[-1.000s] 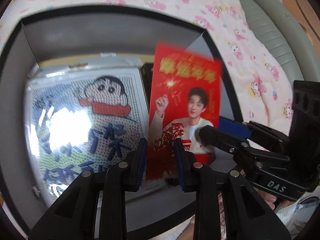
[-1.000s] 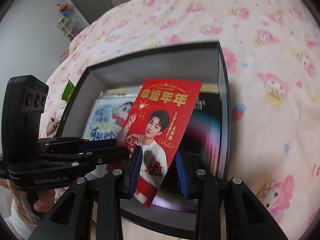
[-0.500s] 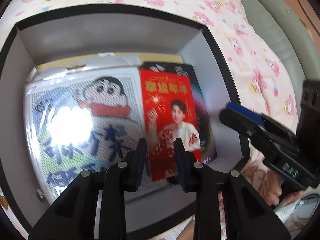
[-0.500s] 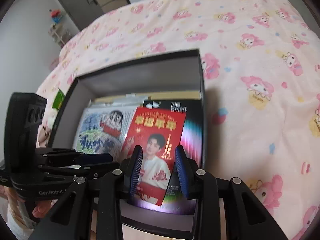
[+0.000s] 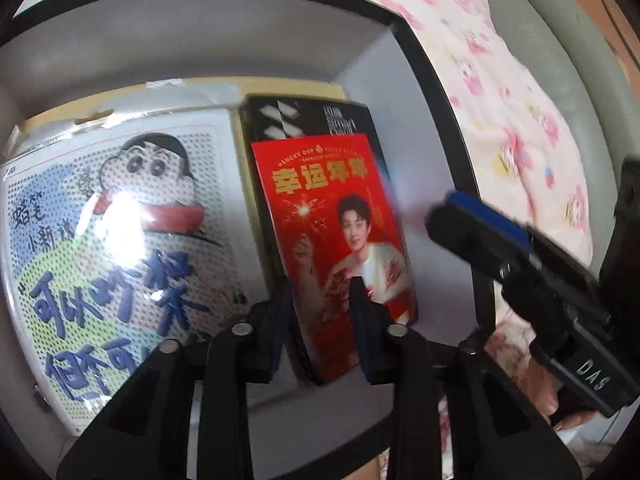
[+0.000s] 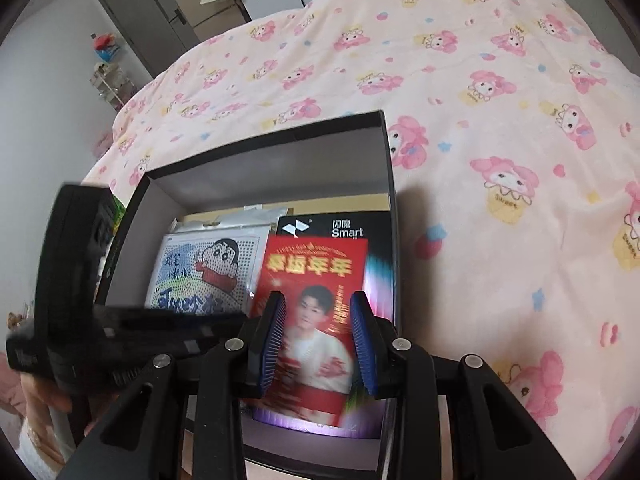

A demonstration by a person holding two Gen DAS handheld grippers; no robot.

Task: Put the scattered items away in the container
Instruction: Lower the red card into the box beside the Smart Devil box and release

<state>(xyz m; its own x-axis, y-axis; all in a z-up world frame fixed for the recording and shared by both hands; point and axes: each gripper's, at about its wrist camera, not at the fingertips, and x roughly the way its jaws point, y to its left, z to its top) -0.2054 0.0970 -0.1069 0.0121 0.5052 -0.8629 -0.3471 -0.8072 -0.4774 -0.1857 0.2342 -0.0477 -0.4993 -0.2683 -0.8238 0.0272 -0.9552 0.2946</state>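
Note:
A black box (image 5: 434,84) (image 6: 280,136) with grey inner walls stands on the bed. Inside, a red envelope (image 5: 332,208) (image 6: 316,264) with a person's photo lies flat on a black "Smart" carton (image 5: 312,124) (image 6: 340,226), beside a cartoon bead-art sheet in plastic (image 5: 120,220) (image 6: 204,268). My left gripper (image 5: 320,284) hovers over the envelope's lower end, jaws slightly apart and empty. My right gripper (image 6: 318,298) hangs above the same envelope, jaws likewise apart, touching nothing. Each gripper shows in the other's view: the right gripper (image 5: 460,216) and the left gripper (image 6: 160,320).
The box rests on a pink cartoon-print blanket (image 6: 480,120) that spreads wide to the right and beyond. A green item (image 6: 118,210) peeks out past the box's left wall. A hand (image 6: 44,396) holds the left gripper. A grey door (image 6: 144,12) and shelves stand far back.
The red envelope stood upright between the right gripper's fingers a second ago; it now lies flat in the box. The right gripper has drawn back and the left has come closer to the contents.

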